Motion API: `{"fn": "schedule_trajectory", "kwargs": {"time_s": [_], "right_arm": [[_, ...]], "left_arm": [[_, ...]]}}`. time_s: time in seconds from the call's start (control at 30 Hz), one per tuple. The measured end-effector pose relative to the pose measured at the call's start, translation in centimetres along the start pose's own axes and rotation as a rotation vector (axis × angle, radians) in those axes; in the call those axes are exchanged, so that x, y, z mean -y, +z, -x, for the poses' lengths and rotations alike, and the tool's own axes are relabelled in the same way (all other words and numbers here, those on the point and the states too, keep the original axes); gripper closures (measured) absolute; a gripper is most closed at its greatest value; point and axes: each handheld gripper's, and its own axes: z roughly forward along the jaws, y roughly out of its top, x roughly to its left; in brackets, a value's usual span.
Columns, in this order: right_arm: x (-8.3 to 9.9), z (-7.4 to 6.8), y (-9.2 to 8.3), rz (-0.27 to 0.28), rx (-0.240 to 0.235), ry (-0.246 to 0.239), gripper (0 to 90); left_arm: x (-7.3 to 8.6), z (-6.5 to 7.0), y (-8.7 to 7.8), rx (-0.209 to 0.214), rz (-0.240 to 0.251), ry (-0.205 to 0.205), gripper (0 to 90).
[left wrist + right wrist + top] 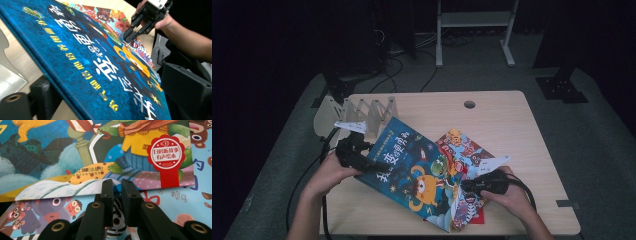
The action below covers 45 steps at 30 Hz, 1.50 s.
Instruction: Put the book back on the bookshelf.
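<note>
A blue picture book (pixel 412 170) with an orange monster on its cover lies slanted over a colourful red-and-orange book (pixel 464 150) on the wooden table (pixel 507 125). My left gripper (pixel 379 164) is at the blue book's left edge. In the left gripper view the blue book (pixel 100 62) passes between my wide-set jaws, one under it and one above, with that edge raised. My right gripper (pixel 464 186) is shut, its tips (pixel 117 186) at the blue book's (pixel 75 150) lower edge, over the colourful book (pixel 175 202). That right gripper (pixel 128 37) also shows far off in the left gripper view.
A clear plastic rack (pixel 357 112) with upright dividers stands at the table's back left, close to my left hand. A round cable hole (pixel 469 104) is near the table's far edge. Cables and a white metal frame (pixel 474 30) are on the floor beyond.
</note>
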Motion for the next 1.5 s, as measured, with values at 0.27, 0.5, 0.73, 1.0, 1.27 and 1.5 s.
{"fn": "schedule_trajectory", "kwargs": {"time_s": [0.27, 0.5, 0.73, 1.0, 1.27, 1.5], "right_arm": [[-0.4, -0.3, 0.5, 0.0, -0.015, -0.003, 79.7], [-1.0, -0.6, 1.1, -0.005, -0.016, -0.011, 80.1], [-1.5, -0.7, 1.6, -0.006, -0.011, -0.01, 80.7], [-1.9, -0.7, 2.1, -0.002, -0.004, -0.006, 81.4], [-2.1, -0.7, 2.4, -0.001, -0.001, 0.001, 81.6], [-2.5, -0.7, 2.8, 0.002, -0.004, 0.008, 81.7]], "left_arm": [[-0.6, -0.8, -1.0, 0.006, 0.002, -0.016, 23.0], [-1.5, -1.6, -1.7, -0.012, -0.012, -0.027, 31.7], [-2.7, -2.1, -2.1, -0.029, -0.026, -0.025, 37.4], [-4.2, -2.2, -2.4, -0.059, -0.073, -0.025, 44.3], [-6.0, -1.9, -2.5, -0.083, -0.086, -0.045, 51.7], [-7.4, -1.6, -2.6, -0.105, -0.09, -0.058, 56.7]]}}
